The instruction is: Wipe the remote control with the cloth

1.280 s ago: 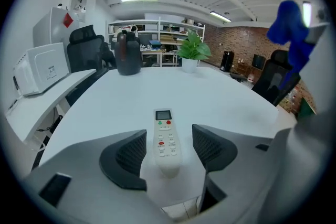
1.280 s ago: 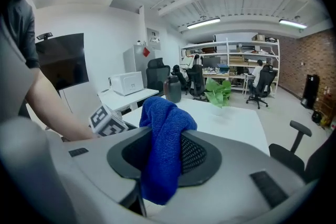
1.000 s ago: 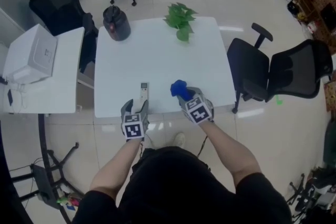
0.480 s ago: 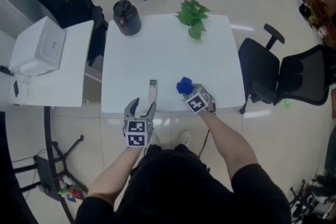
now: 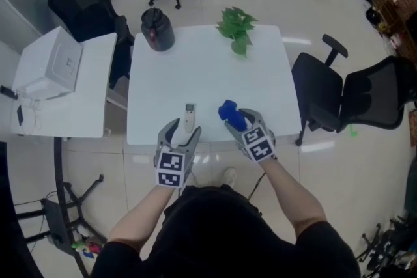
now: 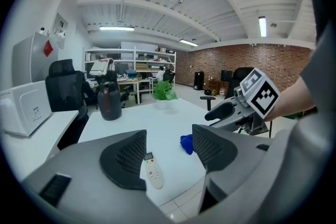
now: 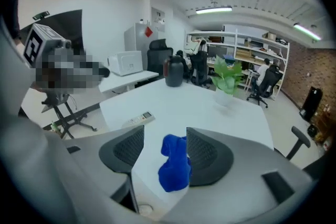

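Observation:
The white remote control [image 5: 189,116] lies near the front edge of the white table [image 5: 202,75]; it also shows below the jaws in the left gripper view [image 6: 153,170]. My left gripper [image 5: 182,133] hovers open just in front of it with nothing between its jaws. The crumpled blue cloth [image 5: 229,112] sits to the remote's right. My right gripper [image 5: 238,119] has just been opening. In the right gripper view the cloth [image 7: 174,162] sits between the jaws, against the right-hand pad and apart from the left one.
A dark jug [image 5: 157,29] and a potted plant [image 5: 236,26] stand at the table's far side. A black office chair [image 5: 326,91] is at the right. A side table with a white box [image 5: 49,65] is at the left.
My left gripper has lifted from the table's front edge by the remote. The right gripper's jaws have spread wider around the blue cloth.

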The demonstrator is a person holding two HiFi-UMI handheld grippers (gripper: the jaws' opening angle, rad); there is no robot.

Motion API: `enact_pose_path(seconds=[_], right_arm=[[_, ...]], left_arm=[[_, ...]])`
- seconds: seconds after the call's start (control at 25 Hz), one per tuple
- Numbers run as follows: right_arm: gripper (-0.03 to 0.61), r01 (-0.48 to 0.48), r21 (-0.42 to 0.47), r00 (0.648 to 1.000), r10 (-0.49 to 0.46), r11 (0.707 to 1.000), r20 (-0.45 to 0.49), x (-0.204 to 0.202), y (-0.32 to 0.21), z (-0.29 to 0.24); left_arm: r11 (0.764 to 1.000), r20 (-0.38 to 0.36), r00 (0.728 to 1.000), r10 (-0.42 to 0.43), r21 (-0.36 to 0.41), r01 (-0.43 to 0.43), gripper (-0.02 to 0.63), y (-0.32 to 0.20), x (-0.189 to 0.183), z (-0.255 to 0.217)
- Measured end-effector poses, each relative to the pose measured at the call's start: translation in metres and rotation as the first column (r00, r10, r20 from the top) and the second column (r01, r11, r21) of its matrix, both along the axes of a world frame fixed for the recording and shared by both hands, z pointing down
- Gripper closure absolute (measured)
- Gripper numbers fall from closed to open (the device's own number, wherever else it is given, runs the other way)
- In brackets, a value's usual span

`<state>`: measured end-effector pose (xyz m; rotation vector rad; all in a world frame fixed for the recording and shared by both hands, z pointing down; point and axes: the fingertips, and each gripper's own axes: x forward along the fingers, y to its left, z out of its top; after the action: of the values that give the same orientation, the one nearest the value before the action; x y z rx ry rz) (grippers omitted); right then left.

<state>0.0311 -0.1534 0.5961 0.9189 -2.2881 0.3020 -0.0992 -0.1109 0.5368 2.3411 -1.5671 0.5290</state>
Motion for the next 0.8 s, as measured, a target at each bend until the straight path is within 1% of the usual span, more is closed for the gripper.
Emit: enact_pose_path(seconds=[0.08, 0.16, 0.24, 0.32, 0.44, 0.52, 0.6, 0.68, 0.8], right_arm=[[0.324, 0.02, 0.031, 0.997, -0.023, 0.999, 0.077, -0.013, 0.023, -0.036], [0.326, 0.017, 0.06, 0.988, -0.026, 0.998, 0.155, -0.022, 0.044, -0.069], [0.396, -0.005, 0.091, 0.975, -0.015, 0.996, 0.22, -0.028, 0.061, -0.097], [0.44, -0.026, 0.116, 0.963, -0.006, 0.993, 0.269, -0.03, 0.073, -0.118], [0.489, -0.048, 0.155, 0.953, -0.002, 0.987, 0.303, -0.03, 0.086, -0.136], [0.52, -0.051, 0.167, 0.948, -0.005, 0.985, 0.319, -0.034, 0.095, -0.144], [0.547, -0.039, 0.184, 0.946, -0.023, 0.982, 0.324, -0.038, 0.103, -0.147], [0.561, -0.038, 0.186, 0.946, -0.025, 0.982, 0.324, -0.043, 0.109, -0.149], [0.568, -0.046, 0.181, 0.947, -0.015, 0.982, 0.322, -0.049, 0.114, -0.153]], left_arm=[[0.997, -0.007, 0.998, 0.06, 0.042, -0.06, 0.337, 0.005, 0.011, -0.02], [0.99, -0.008, 0.993, 0.119, 0.082, -0.118, 0.345, 0.014, 0.022, -0.04], [0.978, -0.01, 0.985, 0.175, 0.117, -0.172, 0.385, 0.024, 0.032, -0.056], [0.966, -0.005, 0.976, 0.217, 0.146, -0.214, 0.411, 0.031, 0.038, -0.068], [0.949, 0.025, 0.967, 0.255, 0.184, -0.255, 0.493, 0.041, 0.042, -0.081], [0.943, 0.037, 0.963, 0.267, 0.198, -0.269, 0.541, 0.048, 0.045, -0.089], [0.936, 0.045, 0.959, 0.28, 0.207, -0.283, 0.568, 0.054, 0.048, -0.094], [0.929, 0.052, 0.953, 0.298, 0.213, -0.302, 0.608, 0.059, 0.05, -0.095], [0.925, 0.053, 0.948, 0.315, 0.208, -0.319, 0.611, 0.066, 0.052, -0.093]])
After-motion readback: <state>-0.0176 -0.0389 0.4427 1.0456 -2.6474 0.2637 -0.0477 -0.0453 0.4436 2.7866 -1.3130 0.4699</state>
